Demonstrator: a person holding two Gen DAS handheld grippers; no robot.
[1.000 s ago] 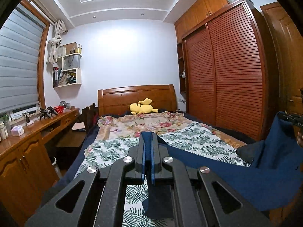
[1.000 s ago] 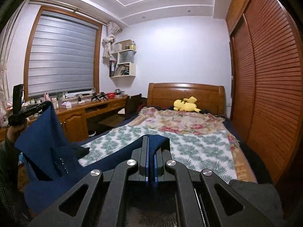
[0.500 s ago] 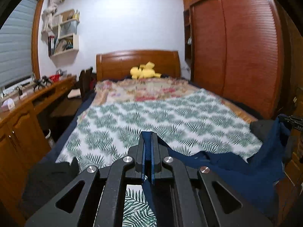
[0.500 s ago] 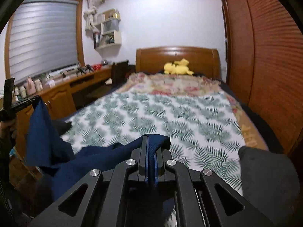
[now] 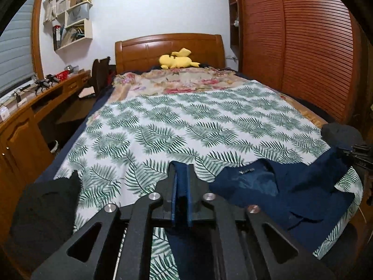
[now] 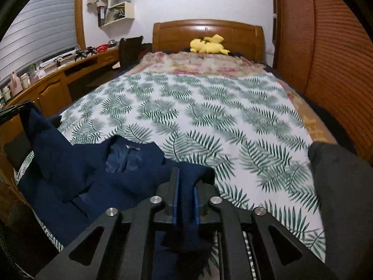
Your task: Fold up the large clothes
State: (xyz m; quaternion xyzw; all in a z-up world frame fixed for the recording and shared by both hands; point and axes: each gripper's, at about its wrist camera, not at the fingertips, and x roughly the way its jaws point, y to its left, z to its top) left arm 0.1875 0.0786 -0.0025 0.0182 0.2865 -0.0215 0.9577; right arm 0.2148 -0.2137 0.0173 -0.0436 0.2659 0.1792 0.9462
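Through my left wrist camera, my left gripper (image 5: 181,177) is clamped on a fold of the navy garment (image 5: 286,193), the blue cloth pinched tight between the jaws. A second ago this garment hung in the air between my two hands; now its body has come down and lies crumpled on the near right part of the bed (image 5: 186,121), collar and label facing up, while its far corner rises to my right gripper (image 5: 359,154) at the right edge. I judge that the laying-out step is nearly done, though the cloth needs spreading flat before any fold. The leaf-print sheet (image 5: 163,126) is smooth, with a floral blanket (image 5: 177,81) beyond it, a yellow plush toy (image 5: 178,61) by the headboard, a desk (image 5: 28,116) along the left and a louvred wardrobe (image 5: 314,46) on the right. Through my right wrist camera, my right gripper (image 6: 185,182) is likewise closed on navy cloth, and the garment (image 6: 93,172) sprawls over the near left of the sheet (image 6: 209,121), lifted at the far left toward my left gripper (image 6: 14,113). A dark grey bundle (image 6: 340,191) sits at the near right.
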